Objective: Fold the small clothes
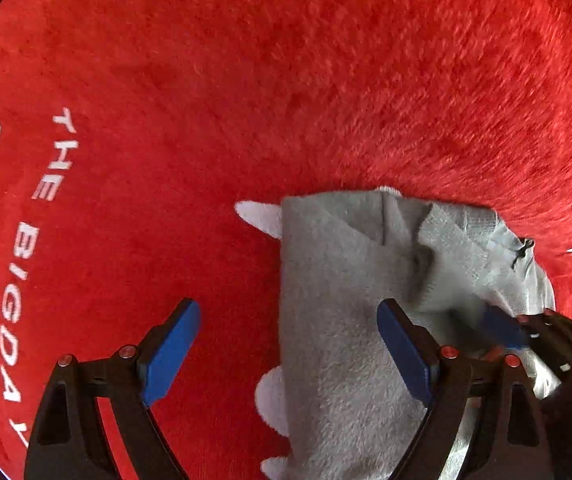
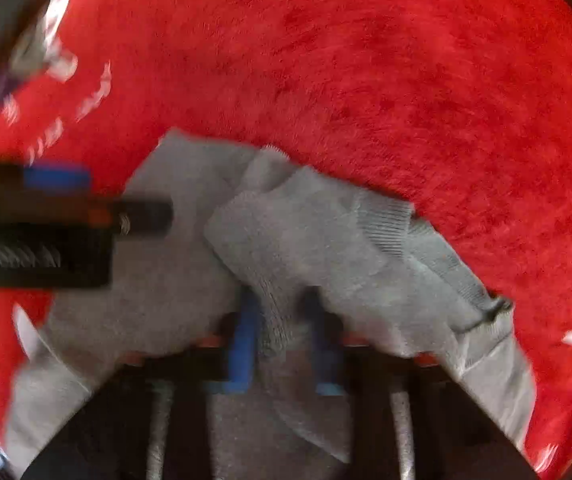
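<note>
red plush blanket (image 1: 286, 80) (white lettering) under grey garment (image 1: 337, 280); left tongs (image 1: 287, 344) agape, empty; right tongs (image 2: 282, 340) pinching its fabric

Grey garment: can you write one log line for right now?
right gripper: shut on grey garment | left gripper: open, empty | surface: red blanket

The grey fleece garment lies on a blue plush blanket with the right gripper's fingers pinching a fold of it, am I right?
Not quite: the plush blanket is red, not blue, as the right wrist view shows. The grey fleece garment does lie on it, with the right gripper pinching a fold.
</note>
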Available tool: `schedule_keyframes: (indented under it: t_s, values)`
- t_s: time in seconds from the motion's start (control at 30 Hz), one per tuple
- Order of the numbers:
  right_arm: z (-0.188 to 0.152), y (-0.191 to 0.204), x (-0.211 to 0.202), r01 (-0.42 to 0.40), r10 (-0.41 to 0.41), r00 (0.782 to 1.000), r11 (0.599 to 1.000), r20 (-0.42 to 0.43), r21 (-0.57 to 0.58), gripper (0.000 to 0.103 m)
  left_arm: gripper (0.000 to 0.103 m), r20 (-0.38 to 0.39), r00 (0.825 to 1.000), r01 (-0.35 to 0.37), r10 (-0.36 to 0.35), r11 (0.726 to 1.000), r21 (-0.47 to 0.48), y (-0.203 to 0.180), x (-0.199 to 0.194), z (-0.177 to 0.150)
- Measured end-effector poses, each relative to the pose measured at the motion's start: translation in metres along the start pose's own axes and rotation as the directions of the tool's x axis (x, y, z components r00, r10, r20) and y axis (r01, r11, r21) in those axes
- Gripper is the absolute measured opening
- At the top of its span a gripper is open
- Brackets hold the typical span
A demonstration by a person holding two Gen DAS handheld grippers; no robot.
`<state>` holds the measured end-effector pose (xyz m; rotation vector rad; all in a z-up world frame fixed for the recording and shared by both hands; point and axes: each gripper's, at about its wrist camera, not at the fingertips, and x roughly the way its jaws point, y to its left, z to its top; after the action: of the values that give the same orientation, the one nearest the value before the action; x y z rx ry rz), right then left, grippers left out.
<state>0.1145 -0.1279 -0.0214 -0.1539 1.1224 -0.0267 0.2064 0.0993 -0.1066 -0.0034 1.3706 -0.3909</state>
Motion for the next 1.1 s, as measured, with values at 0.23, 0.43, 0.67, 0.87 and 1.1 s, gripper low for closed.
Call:
schedule_keyframes:
  t_s: [0.23,0.43,0.67,0.87,1.1]
  values:
    - [-0.060,-0.122,-0.075,-0.139,0.047,0.979,0.869,0.200,0.476,0.011,0.091,-0.016,1.000,-0.005,0.005,1.000,0.024,-0.015,-0.002,0.003]
    - [-0.172,-0.214,-0.047,-0.292,0.242,0.950,0.478,0.196,0.828,0.069,0.077,-0.004,1.000,-0.018,0.019,0.999,0.042,-0.024,-0.003,0.007]
    - [-0.194,-0.230,-0.034,-0.383,0.300,0.908,0.305,0.294,0.872,0.060,0.018,0.000,1.000,0.000,0.000,0.995,0.096,-0.054,-0.014,0.021]
    - [-0.161,-0.232,-0.051,-0.459,0.329,0.878,0.370,0.348,0.808,0.007,0.011,0.048,0.999,-0.007,0.005,0.999,0.037,-0.040,-0.041,0.033]
    - [-0.171,-0.254,-0.053,-0.340,0.201,0.940,0.462,0.277,0.819,0.007,0.011,0.031,0.995,-0.087,0.089,0.993,-0.085,0.004,-0.038,0.044]
